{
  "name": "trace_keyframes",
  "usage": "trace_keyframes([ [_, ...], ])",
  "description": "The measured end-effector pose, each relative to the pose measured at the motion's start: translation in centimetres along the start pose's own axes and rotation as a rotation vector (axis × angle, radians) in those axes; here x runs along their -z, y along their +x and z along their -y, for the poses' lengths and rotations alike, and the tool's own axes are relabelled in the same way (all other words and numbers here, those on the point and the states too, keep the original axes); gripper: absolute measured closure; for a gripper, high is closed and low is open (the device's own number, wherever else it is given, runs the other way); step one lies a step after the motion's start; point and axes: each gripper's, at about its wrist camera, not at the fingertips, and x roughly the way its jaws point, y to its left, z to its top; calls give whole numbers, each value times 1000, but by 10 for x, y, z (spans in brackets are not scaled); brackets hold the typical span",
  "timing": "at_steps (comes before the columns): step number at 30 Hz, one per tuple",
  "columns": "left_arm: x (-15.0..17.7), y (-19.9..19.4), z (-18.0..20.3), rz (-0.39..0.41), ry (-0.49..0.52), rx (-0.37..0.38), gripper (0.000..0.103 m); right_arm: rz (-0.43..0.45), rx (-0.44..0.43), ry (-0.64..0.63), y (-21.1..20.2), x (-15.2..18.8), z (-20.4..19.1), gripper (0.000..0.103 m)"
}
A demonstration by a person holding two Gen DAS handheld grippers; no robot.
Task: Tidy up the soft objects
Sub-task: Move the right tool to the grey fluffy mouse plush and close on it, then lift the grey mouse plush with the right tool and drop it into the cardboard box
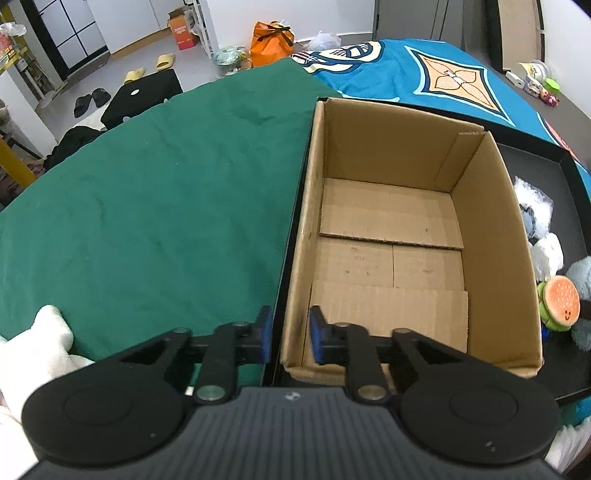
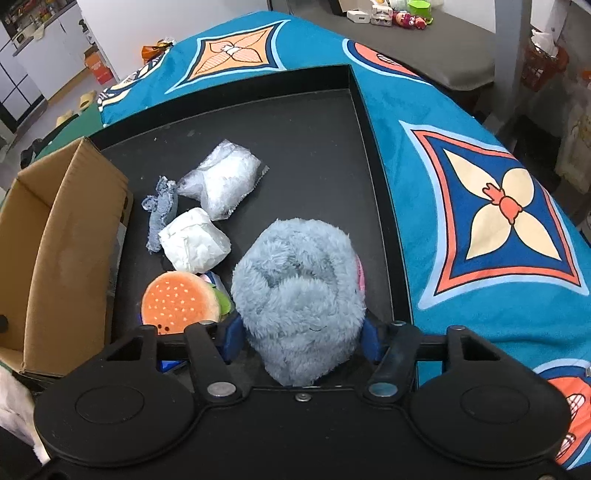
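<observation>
An open cardboard box (image 1: 480, 229), with nothing inside, stands in the left end of a black tray (image 2: 314, 147). My left gripper (image 1: 290, 332) is shut on the box's near left wall, one blue pad outside it and one inside. My right gripper (image 2: 301, 339) is shut on a fluffy blue plush toy (image 2: 299, 295) that rests in the tray, with the pads pressing into its sides. To the left of the blue toy lie a burger plush (image 2: 181, 299), a white wrapped bundle (image 2: 194, 245), a denim scrap (image 2: 160, 210) and a clear bag of white stuffing (image 2: 221, 181).
A green cloth (image 1: 147, 203) covers the table left of the box, and a blue patterned cloth (image 2: 480, 184) covers it to the right and behind. A white fluffy fabric (image 1: 37, 350) lies at the near left. Small toys (image 2: 399, 16) sit on a grey table beyond.
</observation>
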Motion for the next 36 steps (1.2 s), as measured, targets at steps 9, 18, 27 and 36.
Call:
trace_keyframes([
  [9, 11, -13, 1, 42, 45, 47, 95, 51, -2, 8, -27, 2, -5, 44],
  [18, 16, -18, -2, 47, 75, 83, 95, 121, -37, 4, -58, 0, -21, 44],
  [27, 12, -21, -7, 19, 69, 76, 93, 168, -67, -50, -79, -10, -51, 44],
  [36, 15, -21, -15, 22, 10, 110, 93, 203, -125, -120, -90, -21, -90, 44],
])
